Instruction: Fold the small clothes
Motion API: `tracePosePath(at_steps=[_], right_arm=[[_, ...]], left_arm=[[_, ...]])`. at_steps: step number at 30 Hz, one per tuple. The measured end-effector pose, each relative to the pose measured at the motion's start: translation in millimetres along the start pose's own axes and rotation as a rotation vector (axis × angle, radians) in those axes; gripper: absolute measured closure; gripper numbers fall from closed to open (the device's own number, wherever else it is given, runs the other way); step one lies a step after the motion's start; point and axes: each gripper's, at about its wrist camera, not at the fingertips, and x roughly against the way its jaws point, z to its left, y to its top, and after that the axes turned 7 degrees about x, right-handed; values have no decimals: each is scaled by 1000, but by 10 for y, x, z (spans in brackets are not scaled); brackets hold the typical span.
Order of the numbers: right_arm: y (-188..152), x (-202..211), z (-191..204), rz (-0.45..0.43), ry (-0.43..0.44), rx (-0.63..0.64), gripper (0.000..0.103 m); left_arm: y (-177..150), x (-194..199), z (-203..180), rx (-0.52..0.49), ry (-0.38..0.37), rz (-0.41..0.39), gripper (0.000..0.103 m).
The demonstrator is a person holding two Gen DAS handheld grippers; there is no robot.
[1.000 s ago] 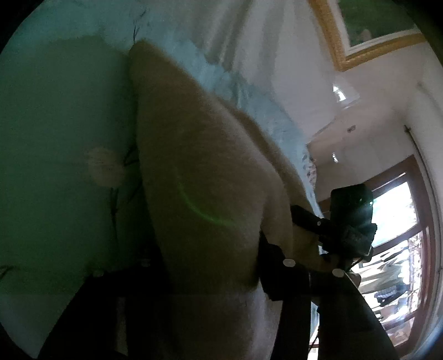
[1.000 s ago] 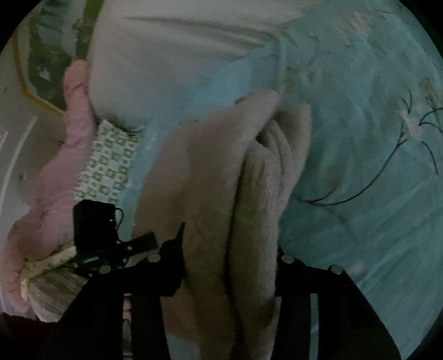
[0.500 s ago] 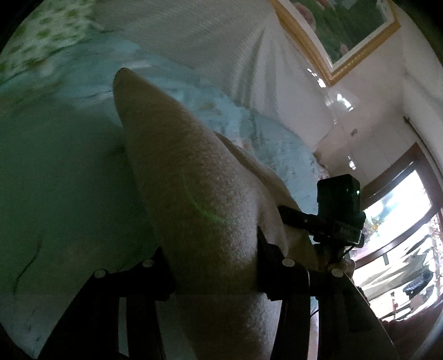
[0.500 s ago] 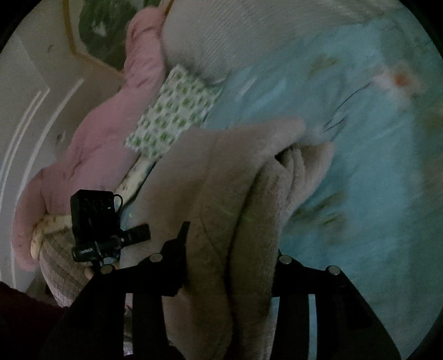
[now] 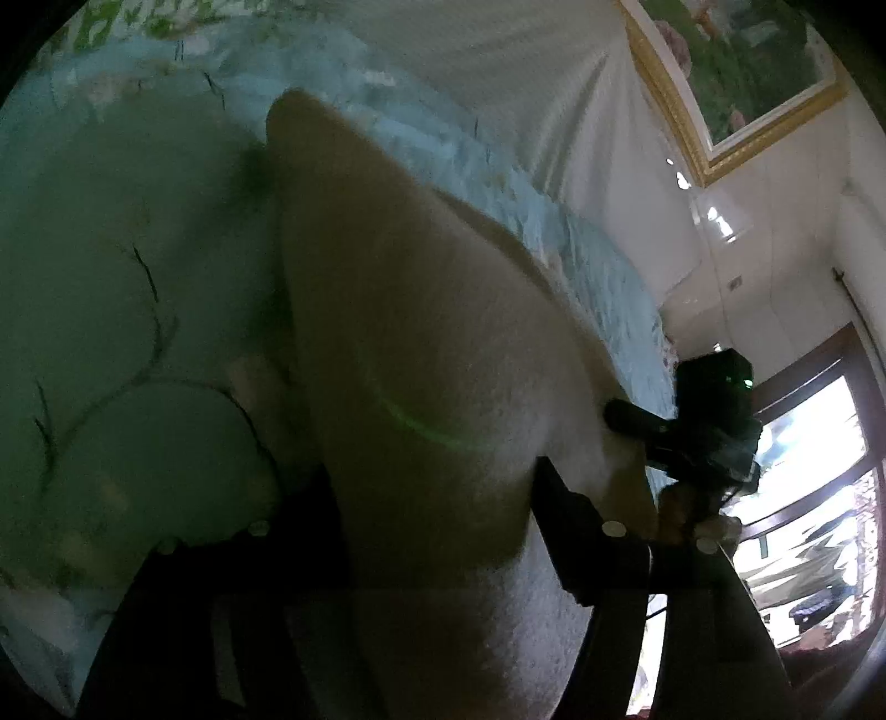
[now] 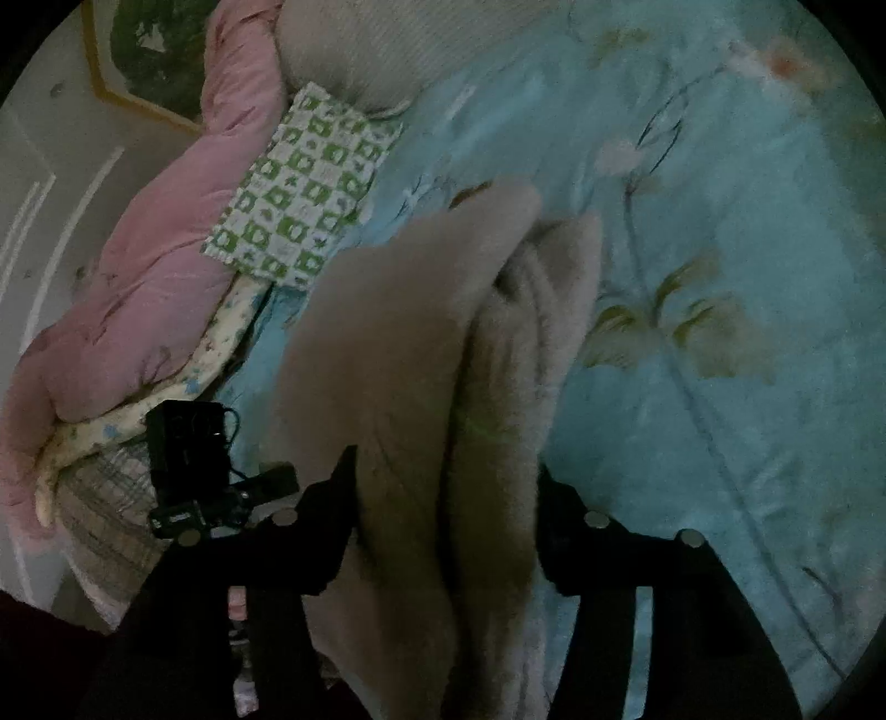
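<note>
A beige fuzzy garment (image 5: 421, 310), folded into a thick bundle, stretches away from me over the light blue flowered bedspread (image 5: 111, 277). My left gripper (image 5: 437, 509) has the bundle between its fingers. Its jaws are opening, and the cloth still fills the gap and touches both fingers. In the right wrist view the same garment (image 6: 421, 310) shows its stacked folds. My right gripper (image 6: 443, 476) holds its near end, jaws also opening, with cloth against both fingers. Each view shows the other gripper's black camera block (image 5: 714, 421) (image 6: 188, 459) close beside the garment.
A pink quilt (image 6: 144, 266) and a green-checked cloth (image 6: 304, 199) lie at the head of the bed, below a pale padded headboard (image 6: 387, 50). The blue bedspread (image 6: 720, 277) spreads out to the right. A gold-framed picture (image 5: 736, 83) hangs above, and a bright window (image 5: 819, 498) is at the right.
Both grippers have carried the garment across the bed toward its head; the quilt and checked cloth have grown in the right view. The fingers of both stand a little wider apart.
</note>
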Motion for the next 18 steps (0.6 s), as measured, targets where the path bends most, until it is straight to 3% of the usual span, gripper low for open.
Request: tracePosePath(at_steps=[5, 8, 11, 14, 17, 18], right_arm=[[148, 327, 95, -105, -100, 30, 41], [273, 380, 72, -154, -65, 7, 41], [375, 199, 30, -123, -42, -1, 42], [474, -52, -23, -74, -69, -19, 52], [575, -264, -98, -53, -59, -65, 63], [599, -329, -121, -42, -60, -78, 79]], left_arm=[[231, 87, 58, 27, 6, -47, 24], [434, 83, 187, 84, 23, -73, 23], [604, -9, 329, 167, 16, -79, 23], [723, -69, 453, 212, 22, -89, 22], [843, -134, 414, 190, 55, -113, 26], [887, -165, 383, 173, 70, -120, 41]])
